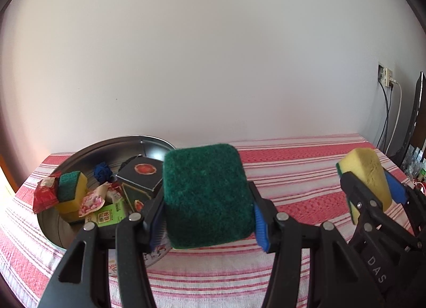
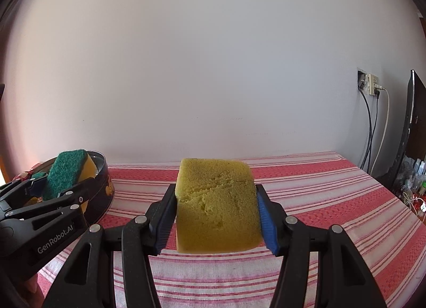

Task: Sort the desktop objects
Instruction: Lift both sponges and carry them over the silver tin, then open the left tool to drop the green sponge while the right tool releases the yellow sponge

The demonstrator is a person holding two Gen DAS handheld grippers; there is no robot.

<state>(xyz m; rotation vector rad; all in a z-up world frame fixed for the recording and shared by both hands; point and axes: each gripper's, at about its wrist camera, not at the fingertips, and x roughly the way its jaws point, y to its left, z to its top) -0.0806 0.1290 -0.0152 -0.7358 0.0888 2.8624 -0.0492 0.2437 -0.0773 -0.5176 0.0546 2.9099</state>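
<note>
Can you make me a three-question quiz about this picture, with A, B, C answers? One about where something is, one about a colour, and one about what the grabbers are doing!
1. Where is the round metal tin?
A. To the left
B. To the right
C. On the floor

2. Which face of the sponge in the left gripper shows to its own camera?
A. Red
B. Dark green
C. White

3. What is the right gripper doing?
A. Hanging empty
B. Clamping a sponge
C. Holding a box

Answers:
1 A, the tin sits at the left end of the striped cloth.
2 B, the green scrubbing side faces out.
3 B, the yellow sponge sits squeezed between its pads.
</note>
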